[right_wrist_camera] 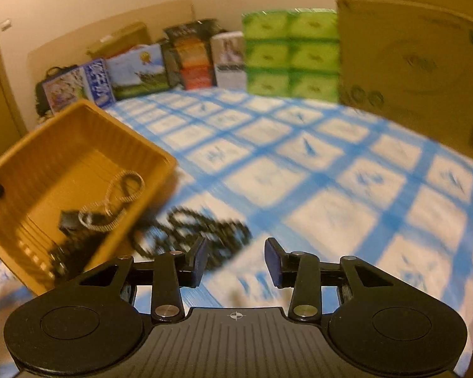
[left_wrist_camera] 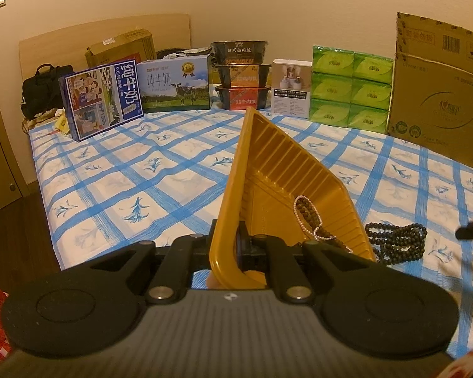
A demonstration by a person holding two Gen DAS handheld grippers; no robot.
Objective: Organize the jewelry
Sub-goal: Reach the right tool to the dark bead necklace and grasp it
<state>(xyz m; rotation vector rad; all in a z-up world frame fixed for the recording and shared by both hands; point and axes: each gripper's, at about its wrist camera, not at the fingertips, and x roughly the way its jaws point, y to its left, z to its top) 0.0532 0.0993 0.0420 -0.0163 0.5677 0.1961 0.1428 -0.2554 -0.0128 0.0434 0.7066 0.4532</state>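
Blurred dark beads (right_wrist_camera: 192, 233), perhaps a necklace (right hand-held gripper (right_wrist_camera: 236, 260) spread, empty).

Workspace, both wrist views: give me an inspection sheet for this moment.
Surface: blue-checked sheet on a bed.
Job's things: yellow tray, tilted, holding a pale bracelet and dark beads; black bead strand on the sheet beside the tray.
Clutter: milk cartons, stacked bowls, green tissue packs, cardboard box, black bag along the wall.
Grippers: left gripper shut on the tray's rim; right gripper open, empty, near the strand.
Cables: nothing seen.
Surroundings: wall, wooden door, dark floor.
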